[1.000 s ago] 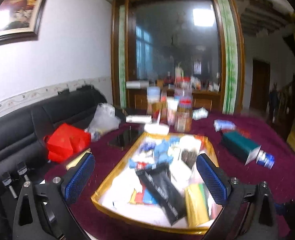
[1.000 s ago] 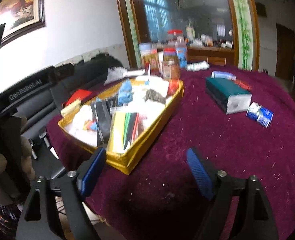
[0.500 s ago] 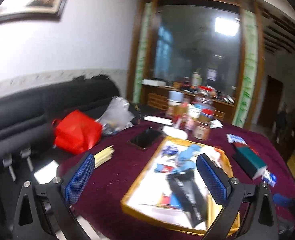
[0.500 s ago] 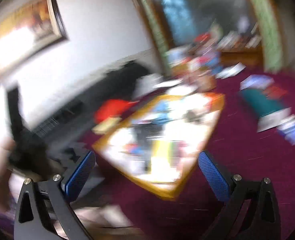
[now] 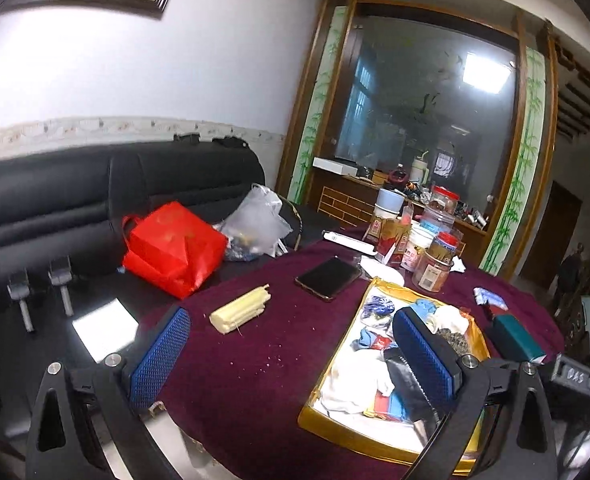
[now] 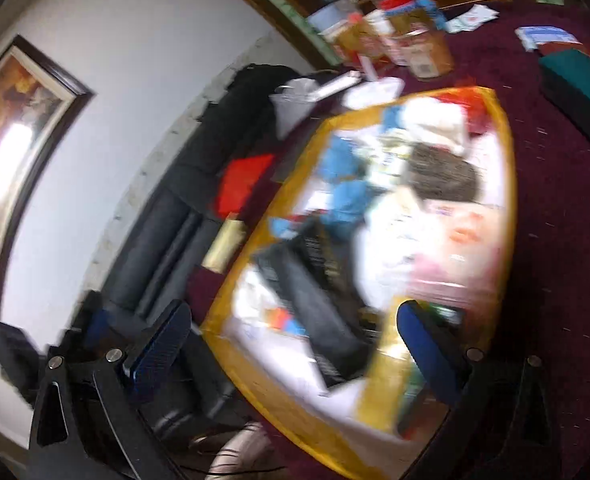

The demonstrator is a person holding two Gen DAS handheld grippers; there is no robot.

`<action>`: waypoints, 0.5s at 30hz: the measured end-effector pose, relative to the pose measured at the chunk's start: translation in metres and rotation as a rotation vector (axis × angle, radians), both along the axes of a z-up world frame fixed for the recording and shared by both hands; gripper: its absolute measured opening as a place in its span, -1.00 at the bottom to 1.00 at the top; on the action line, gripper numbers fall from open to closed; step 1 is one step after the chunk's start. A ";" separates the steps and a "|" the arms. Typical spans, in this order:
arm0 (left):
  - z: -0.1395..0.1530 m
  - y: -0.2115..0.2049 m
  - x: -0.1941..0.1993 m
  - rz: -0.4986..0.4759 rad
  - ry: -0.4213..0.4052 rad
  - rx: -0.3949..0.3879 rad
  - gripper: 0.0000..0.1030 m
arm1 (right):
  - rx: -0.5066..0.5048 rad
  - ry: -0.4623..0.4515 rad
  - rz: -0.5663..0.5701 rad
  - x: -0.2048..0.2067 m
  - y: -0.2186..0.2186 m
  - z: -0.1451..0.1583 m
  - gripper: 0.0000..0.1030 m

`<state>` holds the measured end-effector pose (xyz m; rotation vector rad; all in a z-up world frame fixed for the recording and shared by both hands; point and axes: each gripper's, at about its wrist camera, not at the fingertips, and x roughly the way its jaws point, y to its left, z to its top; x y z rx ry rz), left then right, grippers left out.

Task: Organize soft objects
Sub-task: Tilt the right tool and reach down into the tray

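A gold-rimmed tray [image 5: 345, 436] on the maroon table holds a heap of soft items: white cloths [image 5: 353, 384], blue fabric pieces [image 5: 377, 306] and a black pouch [image 5: 409, 384]. My left gripper [image 5: 291, 354] is open and empty above the table's near edge, left of the tray. The right wrist view is blurred; it shows the same tray [image 6: 511, 184] with blue cloths [image 6: 347, 196] and the black pouch [image 6: 315, 292]. My right gripper [image 6: 295, 350] is open and empty, hovering over the tray's near end.
A black phone [image 5: 327, 278], a bundle of pale sticks [image 5: 241, 308], jars and boxes [image 5: 431, 268] and a teal box [image 5: 515, 338] lie on the table. A red bag [image 5: 173, 248] and a clear plastic bag [image 5: 255, 220] sit on the black sofa at left.
Both grippers have swung left and stayed open. The tray has shifted right in the left view. The right gripper has moved closer over the tray and tilted.
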<state>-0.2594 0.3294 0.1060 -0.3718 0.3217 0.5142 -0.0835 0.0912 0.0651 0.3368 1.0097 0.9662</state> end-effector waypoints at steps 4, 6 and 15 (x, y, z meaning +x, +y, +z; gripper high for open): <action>0.000 0.009 -0.009 0.015 -0.033 -0.023 0.99 | 0.132 0.082 0.128 0.000 0.037 0.007 1.00; 0.001 0.014 -0.013 0.033 -0.043 -0.023 0.99 | 0.186 0.158 0.180 0.005 0.057 0.002 1.00; -0.014 0.032 -0.013 0.033 -0.020 -0.082 0.99 | 0.210 0.316 -0.001 0.039 0.042 -0.034 0.99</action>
